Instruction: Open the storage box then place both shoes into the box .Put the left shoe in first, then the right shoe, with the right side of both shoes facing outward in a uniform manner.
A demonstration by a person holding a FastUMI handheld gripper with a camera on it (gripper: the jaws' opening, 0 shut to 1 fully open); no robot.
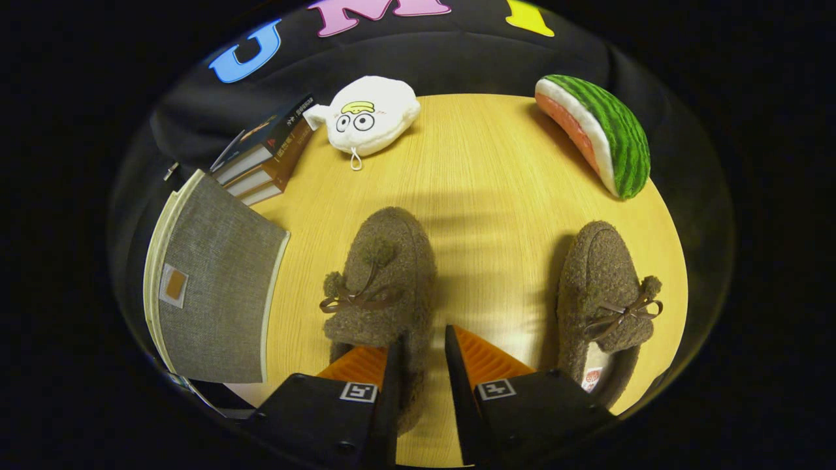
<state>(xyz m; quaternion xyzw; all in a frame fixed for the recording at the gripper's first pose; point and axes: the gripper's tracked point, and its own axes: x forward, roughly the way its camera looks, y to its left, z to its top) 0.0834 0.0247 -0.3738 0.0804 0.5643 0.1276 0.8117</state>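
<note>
Wood-grain table [496,170] carries everything. Largest, the grey fabric storage box [215,287] lies off to the left of the jaws, lid apparently shut, so opening looks not yet done. One brown fuzzy shoe [385,274] sits between and just ahead of the jaws, long axis running straight away from them, toe far; the other shoe [604,294] lies to the right, parallel. The gripper [423,346] has its jaws narrowly parted astride the near shoe's heel; whether they pinch it I cannot tell. Next, I judge, swing to the box lid
</note>
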